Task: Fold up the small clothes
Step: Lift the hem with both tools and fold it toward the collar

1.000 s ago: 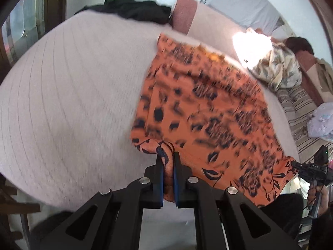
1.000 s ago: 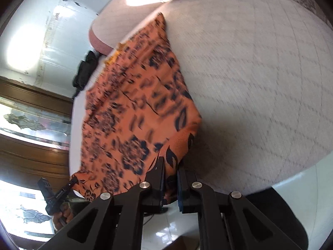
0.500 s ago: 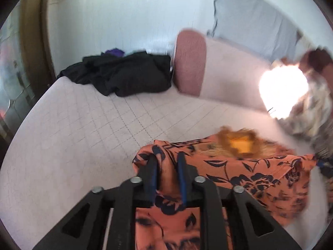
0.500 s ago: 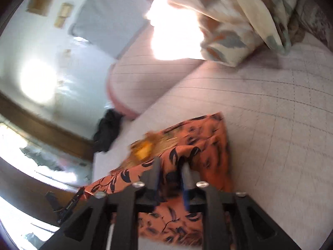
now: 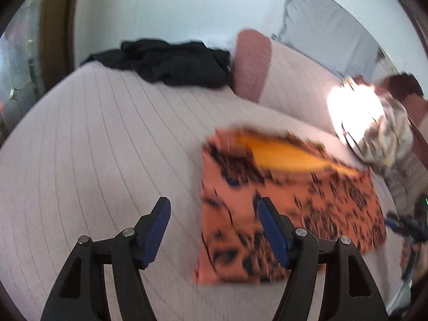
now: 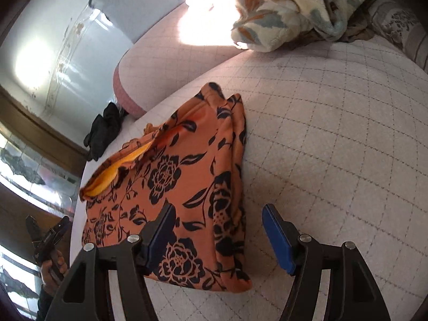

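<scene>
An orange garment with a dark flower print (image 5: 294, 192) (image 6: 174, 171) lies folded in half on the quilted bed, a strip of yellow lining showing at its far edge. My left gripper (image 5: 213, 208) hovers over the garment's left edge. Its jaws are opening, and the blue pads press on nothing. My right gripper (image 6: 219, 211) hovers over the garment's right edge, jaws also opening, with the cloth lying loose below them. Each view also catches the other gripper at its border, held in a hand (image 6: 50, 267).
The pale quilted bedcover (image 5: 93, 147) stretches left of the garment. A heap of black clothes (image 5: 174, 64) (image 6: 103, 131) lies at the far edge beside a pink bolster (image 5: 251, 64). A rumpled floral blanket (image 6: 294, 8) (image 5: 385, 133) sits at the far right.
Both grippers, shut on the near hem, carried it forward over the spread garment and folded it in half. Both have since let go, and their jaws stand apart.
</scene>
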The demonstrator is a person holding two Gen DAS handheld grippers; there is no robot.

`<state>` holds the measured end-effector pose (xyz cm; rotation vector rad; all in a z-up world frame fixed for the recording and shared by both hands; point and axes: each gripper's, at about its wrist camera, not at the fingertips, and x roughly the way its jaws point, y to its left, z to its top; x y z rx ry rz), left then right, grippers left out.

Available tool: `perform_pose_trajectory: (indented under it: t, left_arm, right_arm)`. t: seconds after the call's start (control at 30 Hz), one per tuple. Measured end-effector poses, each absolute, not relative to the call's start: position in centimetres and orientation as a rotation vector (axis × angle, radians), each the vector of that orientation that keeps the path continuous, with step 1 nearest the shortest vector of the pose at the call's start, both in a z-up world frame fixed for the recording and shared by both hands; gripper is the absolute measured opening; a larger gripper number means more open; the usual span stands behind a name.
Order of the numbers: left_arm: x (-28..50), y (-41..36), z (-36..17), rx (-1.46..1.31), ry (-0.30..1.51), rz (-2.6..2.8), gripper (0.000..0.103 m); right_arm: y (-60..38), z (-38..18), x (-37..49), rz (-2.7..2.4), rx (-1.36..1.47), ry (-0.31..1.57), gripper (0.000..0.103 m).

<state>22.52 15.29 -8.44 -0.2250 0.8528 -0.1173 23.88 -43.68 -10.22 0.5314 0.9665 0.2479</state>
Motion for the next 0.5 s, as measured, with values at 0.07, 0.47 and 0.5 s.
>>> perform_pose_trajectory:
  t: [0.07,0.47,0.5]
  left_arm:
    - [22.4,14.1,-9.6,-0.188,0.872,-0.160,0.069]
    - [28.4,10.3,-12.1,-0.144,1.016,-0.142,0.012]
    - [28.4,10.2,-11.3,-0.142,1.006,-0.143,0.012]
  right_arm:
    - [-42.2,-10.5,24.7,0.265,0.477,0.986,0.070]
    - [-38.5,-11.8,29.0,0.207,0.380,1.116,0.021]
    - [-38.6,-11.1,29.1,0.213,0.392,1.113,0.020]
